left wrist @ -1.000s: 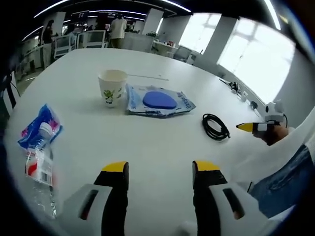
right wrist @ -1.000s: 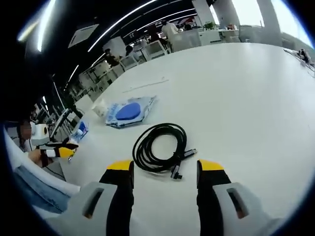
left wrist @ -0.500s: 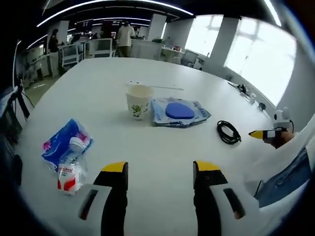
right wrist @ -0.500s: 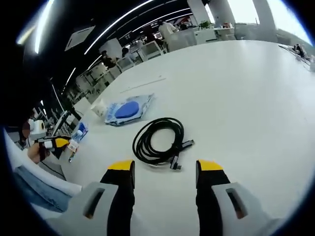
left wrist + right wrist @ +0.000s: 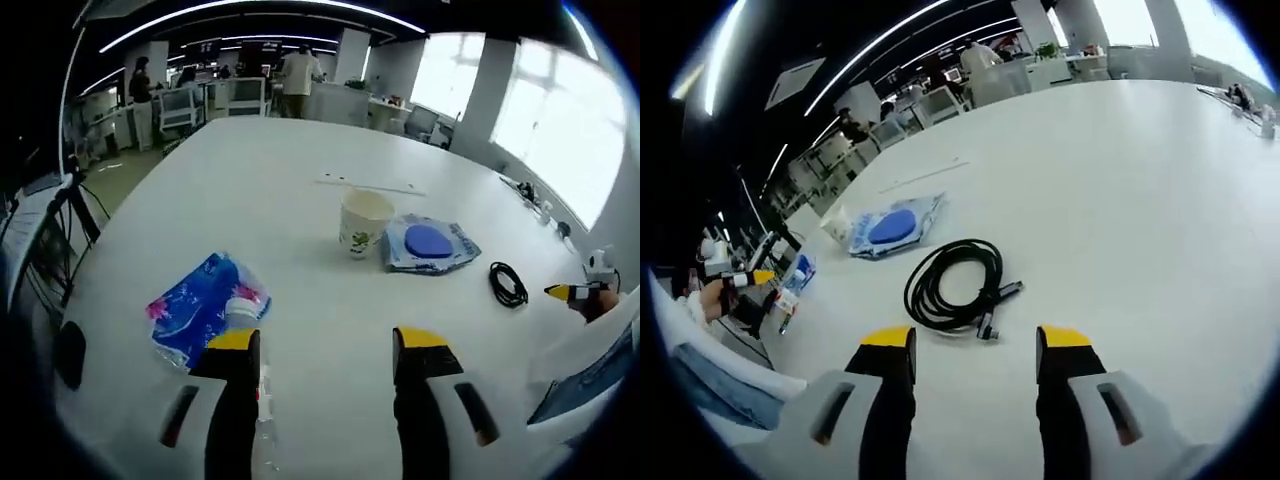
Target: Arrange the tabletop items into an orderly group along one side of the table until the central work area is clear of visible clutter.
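Both grippers, left (image 5: 327, 350) and right (image 5: 964, 345), are hovering over the table (image 5: 250, 190) with jaws spread wide, gripping nothing. Left jaw is partly hiding a bottle (image 5: 262, 400) beside the blue packet (image 5: 200, 305). Cup (image 5: 364, 220), pouch (image 5: 430, 243) and cable (image 5: 952, 283) are sitting apart.

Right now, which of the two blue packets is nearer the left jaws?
The crumpled blue-and-pink packet, just ahead of the left jaws beside the plastic bottle. The other, the flat packet with the blue disc, lies farther off beyond the paper cup.

Black, yellow-tipped jaws; blue jeans (image 5: 715, 385)
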{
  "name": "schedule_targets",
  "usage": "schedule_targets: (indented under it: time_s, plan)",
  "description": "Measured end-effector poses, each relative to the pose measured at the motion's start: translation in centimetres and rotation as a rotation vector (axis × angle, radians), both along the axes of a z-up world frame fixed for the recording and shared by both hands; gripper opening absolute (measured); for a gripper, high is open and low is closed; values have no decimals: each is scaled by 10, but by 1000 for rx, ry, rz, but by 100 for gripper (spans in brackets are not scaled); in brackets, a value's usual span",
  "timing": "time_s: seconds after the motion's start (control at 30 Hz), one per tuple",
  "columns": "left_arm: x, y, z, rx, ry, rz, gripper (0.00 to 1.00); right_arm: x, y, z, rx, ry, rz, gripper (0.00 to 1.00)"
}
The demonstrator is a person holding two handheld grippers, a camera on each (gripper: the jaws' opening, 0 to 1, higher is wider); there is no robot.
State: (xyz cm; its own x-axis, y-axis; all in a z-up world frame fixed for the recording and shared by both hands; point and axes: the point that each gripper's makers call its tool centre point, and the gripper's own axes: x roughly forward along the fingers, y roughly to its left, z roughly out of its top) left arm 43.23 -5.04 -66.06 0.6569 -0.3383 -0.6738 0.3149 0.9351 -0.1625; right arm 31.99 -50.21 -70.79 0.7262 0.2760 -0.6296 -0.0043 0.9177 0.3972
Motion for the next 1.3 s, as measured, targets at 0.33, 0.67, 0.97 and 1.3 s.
schedule_targets:
  time_s: [0.33,0.67,0.97,1.3]
  plan:
    - [16,20,-11,33,35,27,52,3,-6,0,20,5,-27,45]
    - [28,34,-43,28,124,59,47,-4,-16,-4,42,25,-76,44]
    - [45,46,-67,48,176,38,44,-15,-19,-10,58,49,-120,43]
    - [64,58,-95,62,229,32,43,-15,-18,-11,59,55,-116,42]
